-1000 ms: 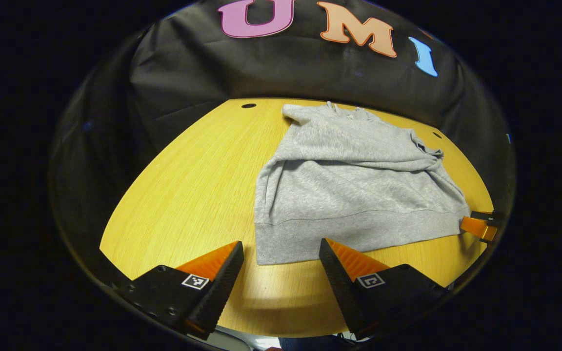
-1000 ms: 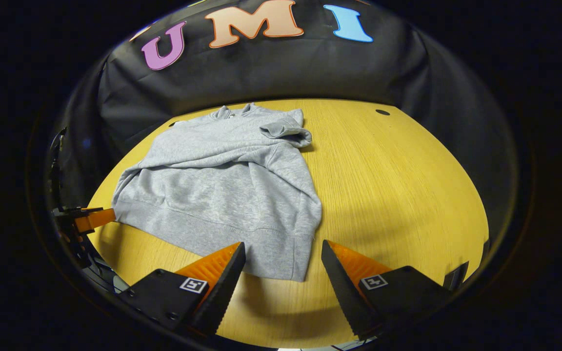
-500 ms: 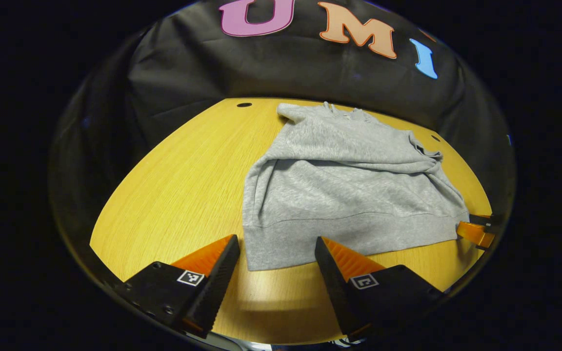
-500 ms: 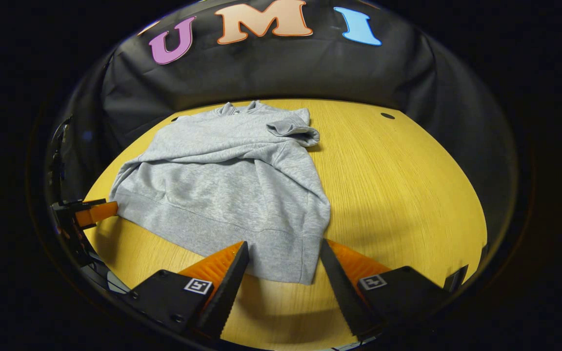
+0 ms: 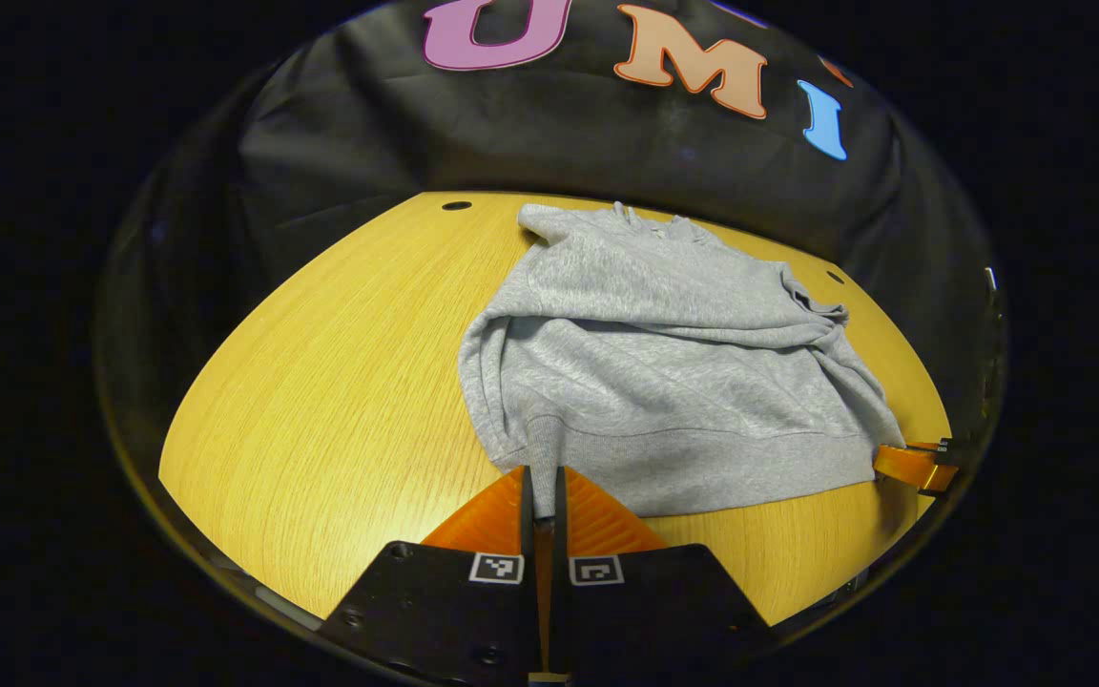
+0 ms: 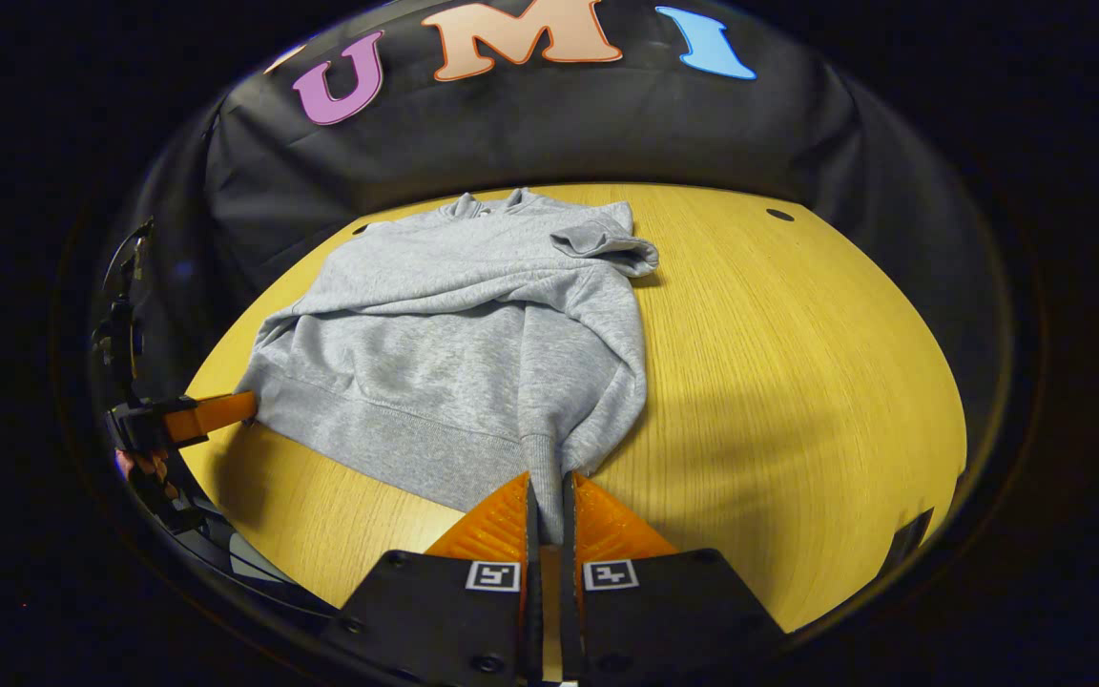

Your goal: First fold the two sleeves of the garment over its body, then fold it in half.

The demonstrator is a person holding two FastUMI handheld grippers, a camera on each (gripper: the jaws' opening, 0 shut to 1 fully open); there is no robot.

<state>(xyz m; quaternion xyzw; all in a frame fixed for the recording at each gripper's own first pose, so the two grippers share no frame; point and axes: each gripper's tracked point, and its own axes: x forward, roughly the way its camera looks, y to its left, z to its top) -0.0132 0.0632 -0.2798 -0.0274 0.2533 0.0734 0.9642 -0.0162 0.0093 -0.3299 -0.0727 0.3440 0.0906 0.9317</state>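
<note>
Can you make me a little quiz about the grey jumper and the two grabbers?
1. True or false: the sweatshirt hangs in the air.
2. Which part of it does the left gripper pinch? A) the collar B) a corner of the bottom hem C) a cuff
3. Fill in: the right gripper is ____ on the other hem corner.

Key: 1. False, it lies on the wooden table. 2. B. 3. shut.
</note>
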